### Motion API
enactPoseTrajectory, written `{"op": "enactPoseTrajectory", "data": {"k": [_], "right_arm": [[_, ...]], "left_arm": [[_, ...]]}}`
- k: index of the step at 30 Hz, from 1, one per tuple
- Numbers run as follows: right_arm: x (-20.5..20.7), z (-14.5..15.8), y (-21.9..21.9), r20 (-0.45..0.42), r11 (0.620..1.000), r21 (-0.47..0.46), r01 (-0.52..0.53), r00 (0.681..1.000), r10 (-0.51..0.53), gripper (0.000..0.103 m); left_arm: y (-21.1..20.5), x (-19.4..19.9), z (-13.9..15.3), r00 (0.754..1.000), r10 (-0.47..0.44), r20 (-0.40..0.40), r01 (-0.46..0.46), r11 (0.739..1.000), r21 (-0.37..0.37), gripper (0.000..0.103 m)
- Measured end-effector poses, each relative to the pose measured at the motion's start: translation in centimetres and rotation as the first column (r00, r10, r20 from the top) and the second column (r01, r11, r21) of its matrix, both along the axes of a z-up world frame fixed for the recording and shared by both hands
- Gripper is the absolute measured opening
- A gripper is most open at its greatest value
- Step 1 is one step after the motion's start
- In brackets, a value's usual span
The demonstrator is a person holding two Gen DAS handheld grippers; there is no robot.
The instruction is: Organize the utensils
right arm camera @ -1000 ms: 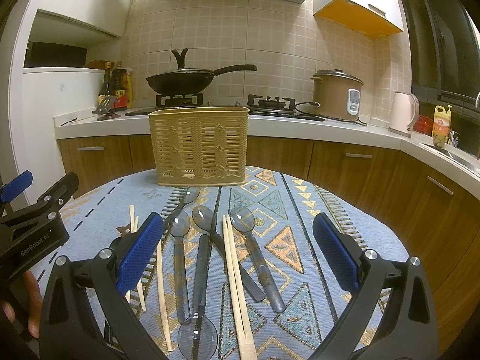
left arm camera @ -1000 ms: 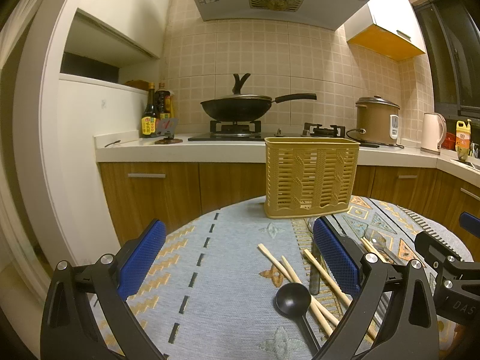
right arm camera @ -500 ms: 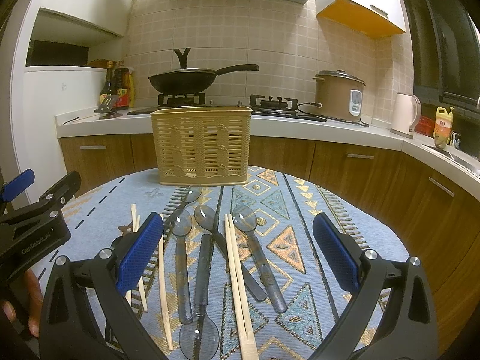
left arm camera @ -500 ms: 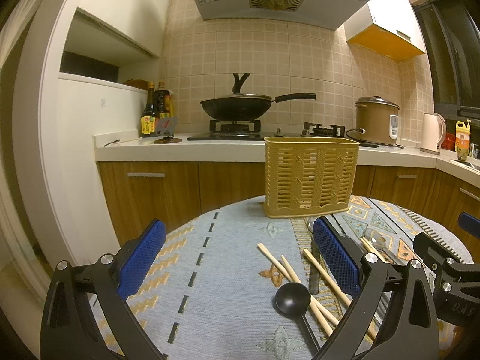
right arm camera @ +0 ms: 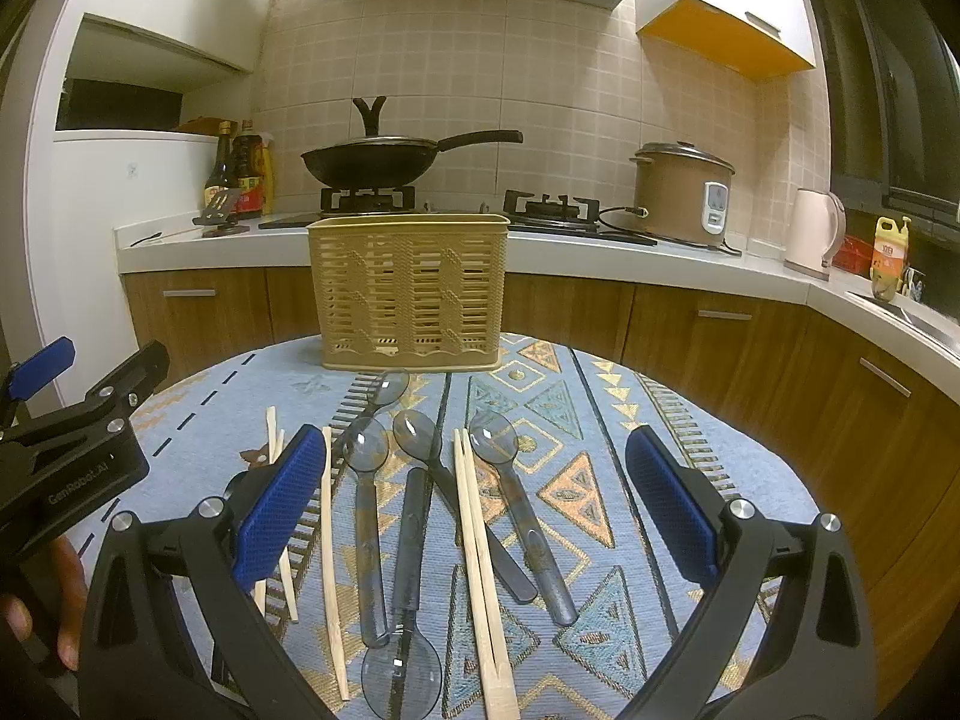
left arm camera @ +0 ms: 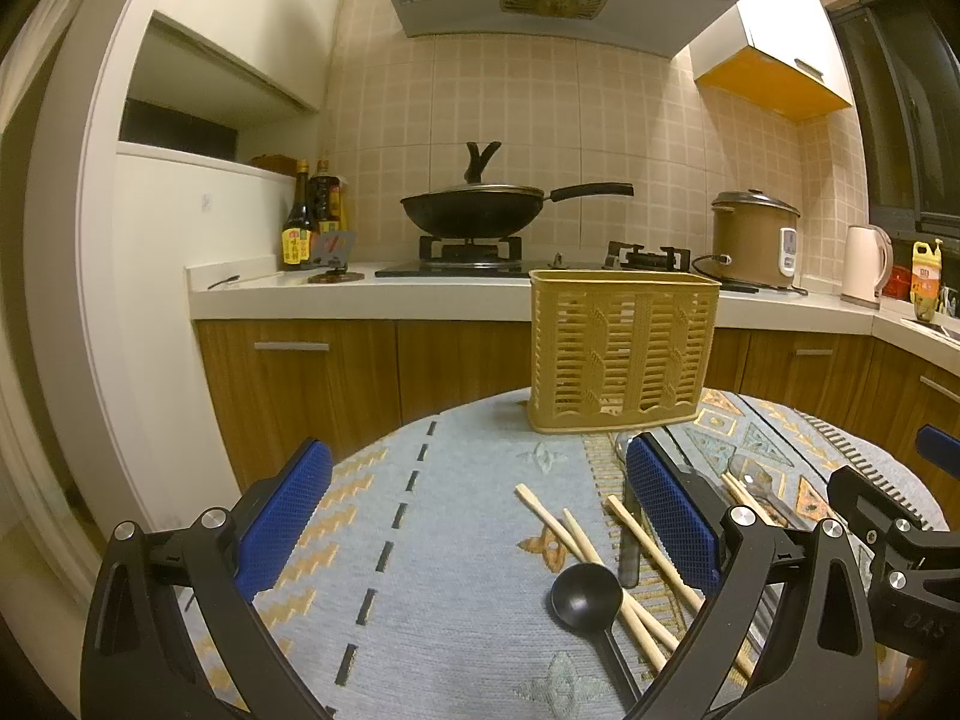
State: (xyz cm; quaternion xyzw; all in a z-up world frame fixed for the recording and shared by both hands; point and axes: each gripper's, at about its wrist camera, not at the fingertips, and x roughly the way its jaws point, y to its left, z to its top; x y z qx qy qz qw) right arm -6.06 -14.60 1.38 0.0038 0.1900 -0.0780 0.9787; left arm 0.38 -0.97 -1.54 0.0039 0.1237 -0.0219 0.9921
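Observation:
A tan slotted utensil basket (right arm camera: 411, 291) (left arm camera: 621, 351) stands upright at the table's far side. In front of it lie several clear grey spoons (right arm camera: 366, 516), a pair of wooden chopsticks (right arm camera: 480, 564) and loose chopsticks (right arm camera: 329, 564). A black spoon (left arm camera: 588, 600) rests across chopsticks (left arm camera: 591, 564) in the left wrist view. My right gripper (right arm camera: 477, 510) hovers open above the spoons and chopsticks, holding nothing. My left gripper (left arm camera: 480, 516) is open over bare cloth left of the utensils, also holding nothing.
The round table wears a blue patterned cloth (right arm camera: 606, 438). Behind it runs a counter with a wok (right arm camera: 375, 159), a rice cooker (right arm camera: 684, 192), a kettle (right arm camera: 813, 237) and sauce bottles (left arm camera: 312, 216). A hand (right arm camera: 42, 606) holds the left gripper's handle.
The right wrist view has shifted slightly closer and upward on the basket and utensils. The left gripper is almost still.

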Motion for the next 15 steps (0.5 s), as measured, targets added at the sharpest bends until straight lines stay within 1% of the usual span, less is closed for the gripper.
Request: {"op": "enactPoseTrajectory", "data": {"k": [2, 3, 8, 10, 11, 12, 15], "right_arm": [[0.0, 0.0, 0.1, 0.01, 1.0, -0.008, 0.002, 1.0, -0.001, 0.096], [0.1, 0.0, 0.0, -0.002, 1.0, -0.017, 0.0, 1.0, -0.001, 0.096], [0.4, -0.2, -0.6, -0.05, 0.999, 0.028, -0.023, 0.998, 0.025, 0.096], [0.3, -0.3, -0.8, -0.044, 0.999, 0.044, -0.024, 0.999, 0.026, 0.096], [0.3, -0.3, -0.9, -0.045, 0.999, 0.043, -0.02, 0.999, 0.022, 0.096], [0.2, -0.2, -0.9, -0.02, 0.999, 0.051, -0.015, 1.0, 0.016, 0.096], [0.9, -0.3, -0.9, -0.066, 1.0, 0.023, -0.016, 0.998, 0.017, 0.096]], "left_arm": [[-0.1, 0.0, -0.1, 1.0, 0.0, -0.003, 0.0, 1.0, 0.001, 0.095], [-0.1, 0.0, -0.2, 1.0, 0.0, -0.003, 0.0, 1.0, 0.0, 0.095], [0.0, 0.1, -0.2, 1.0, -0.002, -0.004, 0.002, 1.0, -0.001, 0.095], [0.0, 0.1, -0.2, 1.0, -0.004, -0.011, 0.004, 1.0, -0.002, 0.095], [0.1, 0.3, -0.2, 1.0, -0.016, -0.023, 0.016, 1.0, -0.006, 0.095], [0.0, 0.5, -0.4, 0.998, -0.043, -0.045, 0.042, 0.999, -0.014, 0.095], [0.2, 1.1, -0.6, 0.992, -0.09, -0.09, 0.087, 0.996, -0.035, 0.095]]}}
